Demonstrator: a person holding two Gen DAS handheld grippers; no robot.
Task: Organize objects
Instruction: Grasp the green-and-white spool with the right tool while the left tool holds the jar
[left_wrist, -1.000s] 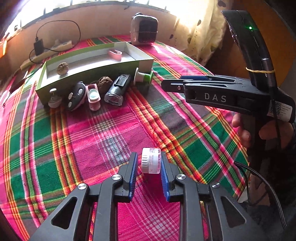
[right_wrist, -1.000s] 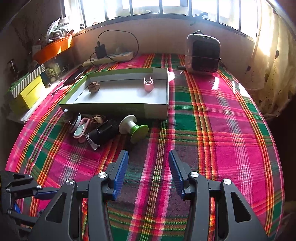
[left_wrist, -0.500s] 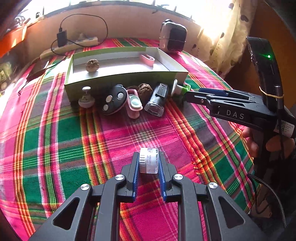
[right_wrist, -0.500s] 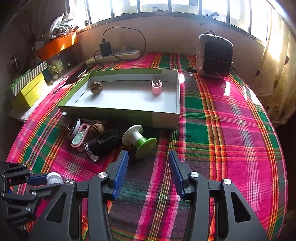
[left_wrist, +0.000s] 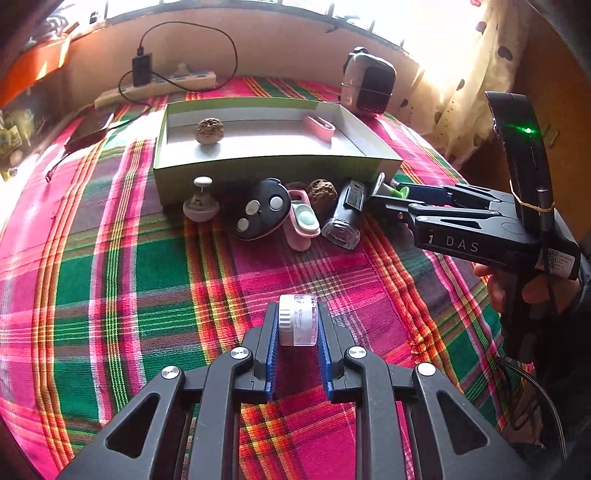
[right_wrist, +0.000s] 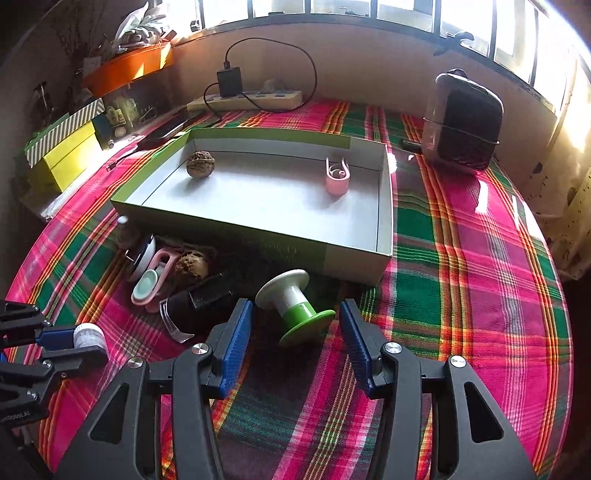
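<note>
The left gripper (left_wrist: 297, 325) is clamped on a small clear jar with a white ribbed lid (left_wrist: 297, 319), its blue pads pressed against the jar's two ends; after tightening, the jaws have just eased a little wider, with the jar between them. It holds the jar above the plaid tablecloth (left_wrist: 122, 280), well short of the shallow green cardboard box (left_wrist: 273, 166).

The right gripper (right_wrist: 295, 332) has its jaws apart and holding nothing; they have just been opening. A white-and-green spool (right_wrist: 293, 304) lies on its side on the cloth between the fingertips, and neither pad touches it.

Inside the box a walnut (right_wrist: 200, 164) sits near the far left corner and a pink clip (right_wrist: 337, 177) towards the far right. Along the box's near wall a row of small things rests on the cloth: a grey knob-shaped piece (left_wrist: 201, 201), a black oval remote with three buttons (left_wrist: 262, 214), a pink clip with a pale green pad (left_wrist: 303, 225), a second walnut (left_wrist: 322, 190) behind it, and a black device with a clear end (left_wrist: 345, 218) just beside the spool.

A dark boxy appliance (right_wrist: 463, 123) stands beyond the box on the right; a power strip with a plugged-in adapter (right_wrist: 243, 98) lies along the far wall
</note>
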